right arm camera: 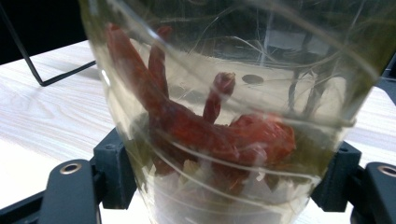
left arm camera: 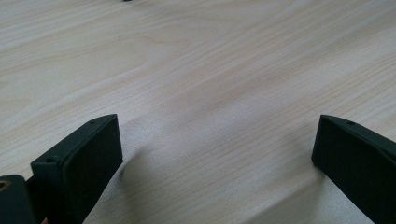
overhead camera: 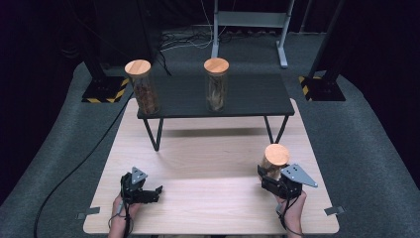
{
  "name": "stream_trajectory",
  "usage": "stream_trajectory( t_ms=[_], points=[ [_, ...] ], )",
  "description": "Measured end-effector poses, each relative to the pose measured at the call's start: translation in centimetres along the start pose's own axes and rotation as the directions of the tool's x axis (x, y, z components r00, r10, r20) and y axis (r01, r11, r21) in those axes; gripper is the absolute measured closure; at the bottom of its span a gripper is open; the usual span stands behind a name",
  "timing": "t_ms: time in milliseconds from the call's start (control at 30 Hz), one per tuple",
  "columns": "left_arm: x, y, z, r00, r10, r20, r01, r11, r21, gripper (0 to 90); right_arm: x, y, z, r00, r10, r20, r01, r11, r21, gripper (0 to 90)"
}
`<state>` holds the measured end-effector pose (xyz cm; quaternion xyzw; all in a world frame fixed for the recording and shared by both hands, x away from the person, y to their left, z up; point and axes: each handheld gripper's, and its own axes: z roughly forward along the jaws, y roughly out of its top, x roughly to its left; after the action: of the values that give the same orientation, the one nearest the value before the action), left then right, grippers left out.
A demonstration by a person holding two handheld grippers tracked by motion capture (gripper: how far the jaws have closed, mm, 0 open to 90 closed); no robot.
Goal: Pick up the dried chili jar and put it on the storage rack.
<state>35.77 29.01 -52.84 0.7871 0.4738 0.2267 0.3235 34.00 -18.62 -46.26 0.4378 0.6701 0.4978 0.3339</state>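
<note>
We see the right gripper near the front right corner of the wooden table, its jaws pinching a glass jar low on its body. The jar has a round wooden lid and stands close to the table's right edge. In the right gripper view the two black jaws press on opposite sides of the glass jar, and inside it we make out dried red chillies lying on paler pieces at the bottom.

The left gripper rests near the front left corner of the table, pointing toward the middle. Its jaws are spread wide, and in the left gripper view we find bare wood between them.

Toward the back edge of the table stands a low black shelf on thin metal legs. Two more lidded jars stand on it: one at its left end with brownish contents, the other near its middle.
</note>
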Motion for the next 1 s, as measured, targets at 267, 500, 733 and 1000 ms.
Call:
stream_trajectory(
  t_ms=[267, 500, 733, 1000],
  points=[
    [0.0, 0.0, 0.0, 1.0000, -0.002, 0.001, 0.002, 1.0000, 0.000, 1.1, -0.3, 0.7, -0.2, 1.0000, -0.008, 0.002, 0.008, 1.000, -0.005, 24.4],
    [0.0, 0.0, 0.0, 1.0000, 0.000, -0.001, 0.000, 1.0000, 0.000, 1.1, -0.6, 0.9, -0.1, 0.9999, -0.012, 0.005, 0.012, 1.000, -0.001, 24.4],
    [0.0, 0.0, 0.0, 1.0000, -0.004, 0.003, 0.004, 1.0000, 0.001, 1.1, -0.9, 1.5, -0.1, 0.9999, -0.012, 0.005, 0.012, 1.000, -0.004, 24.3],
    [0.0, 0.0, 0.0, 1.0000, -0.004, 0.002, 0.004, 1.0000, 0.001, 1.1, -1.1, 2.3, -0.1, 0.9999, -0.015, 0.000, 0.015, 1.000, -0.010, 24.4]
  ],
)
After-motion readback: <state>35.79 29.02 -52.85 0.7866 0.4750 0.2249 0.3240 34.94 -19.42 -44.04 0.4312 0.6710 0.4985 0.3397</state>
